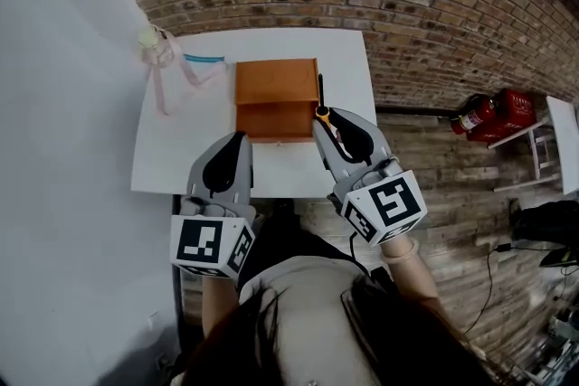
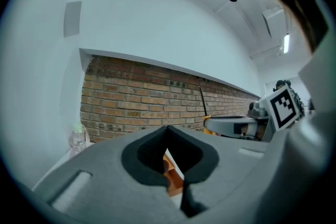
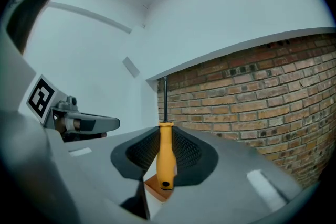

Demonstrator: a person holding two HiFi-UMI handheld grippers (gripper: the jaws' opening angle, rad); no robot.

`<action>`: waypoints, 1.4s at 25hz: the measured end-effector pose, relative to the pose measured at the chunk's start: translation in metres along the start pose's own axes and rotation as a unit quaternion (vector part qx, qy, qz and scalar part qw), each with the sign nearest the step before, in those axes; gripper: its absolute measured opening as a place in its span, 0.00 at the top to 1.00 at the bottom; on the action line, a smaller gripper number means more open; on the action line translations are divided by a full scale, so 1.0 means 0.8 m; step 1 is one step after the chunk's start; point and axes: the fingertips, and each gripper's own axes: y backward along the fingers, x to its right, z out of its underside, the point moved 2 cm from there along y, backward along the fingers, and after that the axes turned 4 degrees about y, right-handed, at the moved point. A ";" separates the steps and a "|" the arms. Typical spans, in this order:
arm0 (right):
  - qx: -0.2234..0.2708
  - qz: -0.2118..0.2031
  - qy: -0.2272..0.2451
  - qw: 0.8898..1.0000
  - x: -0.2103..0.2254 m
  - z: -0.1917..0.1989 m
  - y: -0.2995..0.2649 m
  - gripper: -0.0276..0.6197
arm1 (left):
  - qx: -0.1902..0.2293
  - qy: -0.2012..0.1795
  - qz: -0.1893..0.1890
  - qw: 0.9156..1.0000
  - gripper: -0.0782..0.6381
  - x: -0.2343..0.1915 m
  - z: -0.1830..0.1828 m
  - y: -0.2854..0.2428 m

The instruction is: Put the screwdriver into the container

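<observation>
Now my right gripper (image 1: 324,117) clamps the yellow handle of the screwdriver (image 1: 320,97), its jaws held part-way apart by the handle and the black shaft pointing toward the top of the frame. The tool lines up with the right wall of the orange container (image 1: 271,90), centre frame on the white table (image 1: 181,154). My left gripper (image 1: 237,140), jaws together and empty, hangs at the container's lower left. I judge the drop needs a short shift left.
</observation>
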 end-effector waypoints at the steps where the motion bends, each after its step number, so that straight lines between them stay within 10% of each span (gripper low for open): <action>1: -0.002 -0.001 0.001 1.000 0.001 0.002 -0.005 0.84 | 0.000 0.000 0.000 1.000 0.89 -0.003 -0.001 -0.003; 35: -0.139 -0.054 0.062 0.987 0.050 0.133 -0.129 0.84 | -0.013 0.012 -0.001 1.000 0.89 -0.084 -0.004 -0.106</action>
